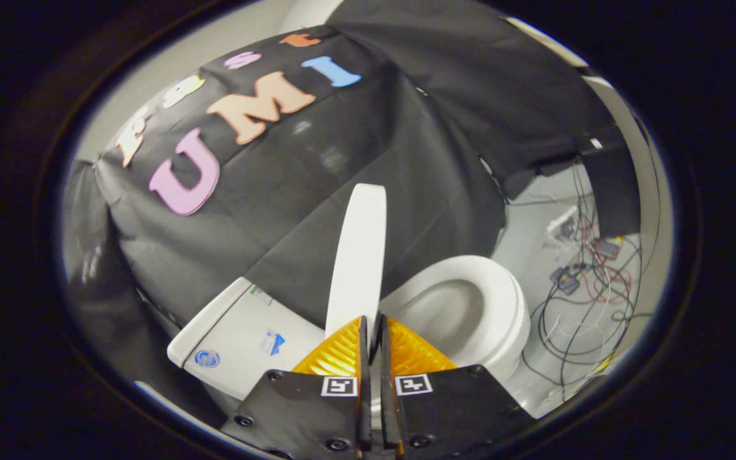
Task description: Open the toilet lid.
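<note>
So we've got the white toilet lid (360, 255) standing up edge-on, thin and glossy, with the open bowl (470, 313) on one side and the tank (240, 338) on the other. Our claw (372, 332) is clenched on the lid's edge, both orange fingers (339, 354) pinching it.

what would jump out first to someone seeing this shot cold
The white toilet lid stands raised on edge, its lower rim pinched between the orange fingers of the hand-held gripper. Beside it the open toilet bowl lies bare, with the cistern on the lid's other side. Beyond the bowl, loose wires tangle across the floor.
</note>
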